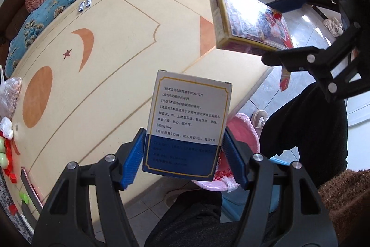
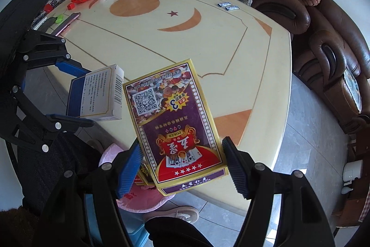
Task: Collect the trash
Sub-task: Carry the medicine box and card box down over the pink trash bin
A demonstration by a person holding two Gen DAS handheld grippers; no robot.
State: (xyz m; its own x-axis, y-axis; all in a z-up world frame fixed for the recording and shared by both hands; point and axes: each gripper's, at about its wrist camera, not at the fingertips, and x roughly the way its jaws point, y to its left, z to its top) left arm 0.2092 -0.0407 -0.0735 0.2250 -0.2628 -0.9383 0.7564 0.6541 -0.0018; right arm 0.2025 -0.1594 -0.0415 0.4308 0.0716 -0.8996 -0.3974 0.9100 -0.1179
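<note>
Two boxes held above the tabletop's near edge

The left gripper (image 1: 185,154) pinches a medicine box (image 1: 187,124); the right gripper (image 2: 182,163) pinches a poker-card box (image 2: 178,122). Both hang over the pink-lined bin (image 2: 138,200), and the tabletop (image 2: 161,48) beyond lies mostly bare.

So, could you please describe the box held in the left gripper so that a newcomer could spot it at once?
Start at the round cream table with the orange moon inlay. Above its near edge, the left gripper clamps a white-and-blue cardboard medicine box. Unlike the purple-and-gold playing-card box beside it, it bears plain black text.
</note>
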